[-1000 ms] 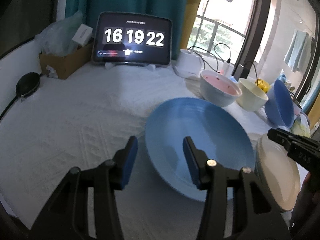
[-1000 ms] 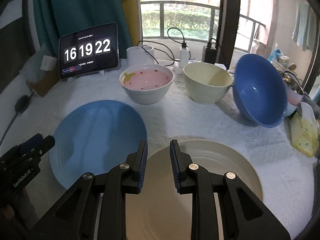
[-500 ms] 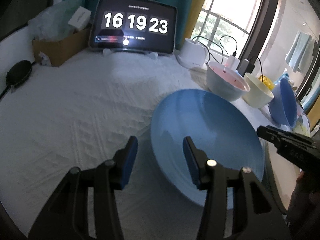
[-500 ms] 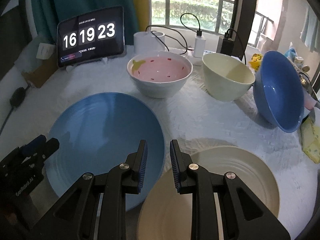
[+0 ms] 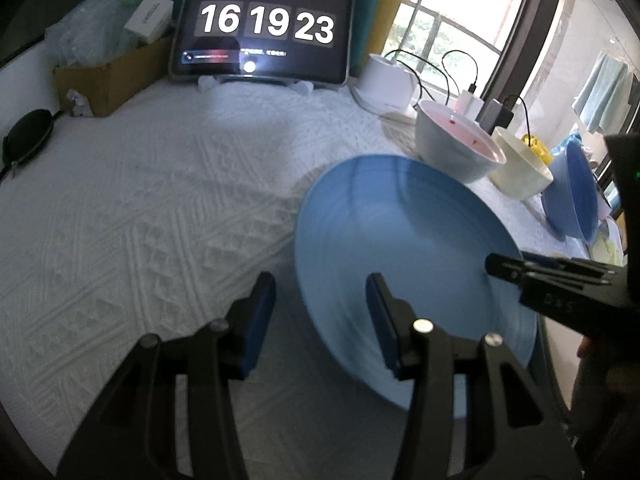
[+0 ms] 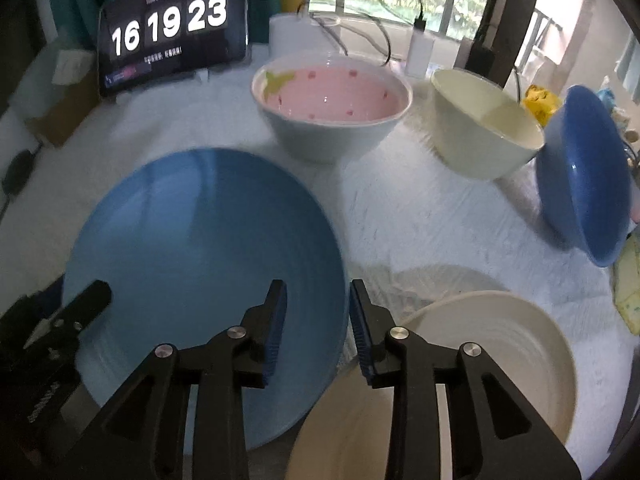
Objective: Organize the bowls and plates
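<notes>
While hovering over the round light-blue ceramic plate (image 6: 200,256), right claw (image 6: 316,320) just been opening, straddling its rim, nothing gripped; left claw (image 5: 320,312) half open, also empty.

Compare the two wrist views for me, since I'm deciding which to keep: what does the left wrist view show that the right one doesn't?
Only the left wrist view shows the bare stretch of white cloth beside the blue plate.

Only the right wrist view shows the cream plate and the pink inside of the spotted bowl in full.

Both show the blue plate, the three bowls, the clock tablet, and both grippers: left gripper, right gripper, each open and straddling a side of the blue plate's rim.
</notes>
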